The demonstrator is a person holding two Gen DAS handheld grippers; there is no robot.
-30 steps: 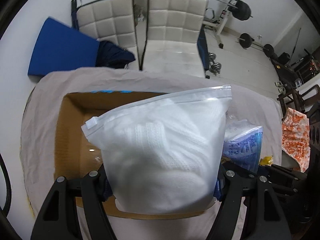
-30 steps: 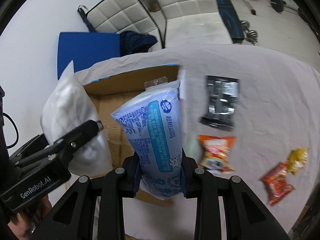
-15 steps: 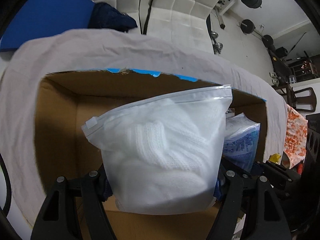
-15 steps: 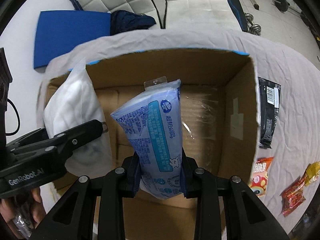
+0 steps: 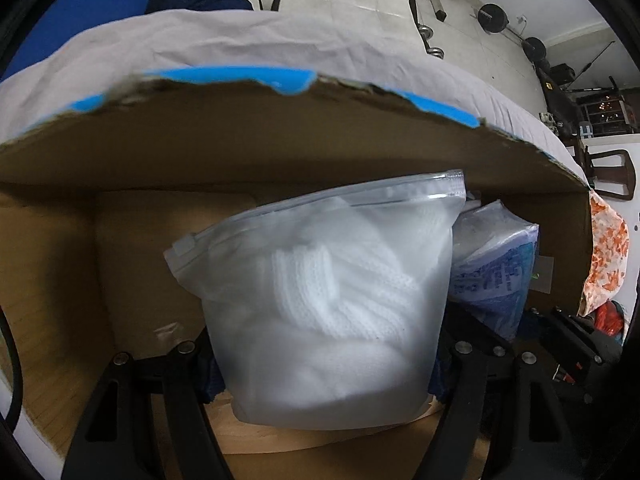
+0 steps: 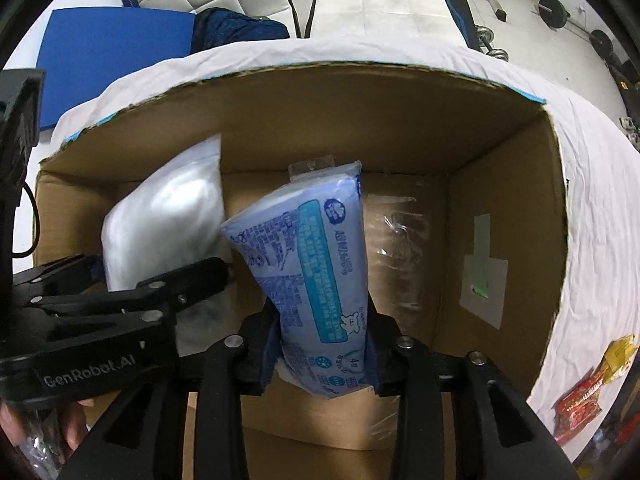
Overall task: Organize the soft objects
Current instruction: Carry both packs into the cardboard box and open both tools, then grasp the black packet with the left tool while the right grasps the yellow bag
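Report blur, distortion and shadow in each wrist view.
Left wrist: the cardboard box rim is smeared and bowed by the fisheye; the zip bag looks soft. Right wrist: the blue tissue pack prints sharply, the box interior is shadowed, and the left gripper is slightly blurred.

Both fisheye views bent straight lines and faded to black at the rims. The brown cardboard box (image 5: 280, 148) lay in dim shadow inside, its torn near rim blurred. The frosted white zip bag (image 5: 324, 312) looked soft-focused. The white tiled floor (image 6: 400, 4) beyond was brightly lit.
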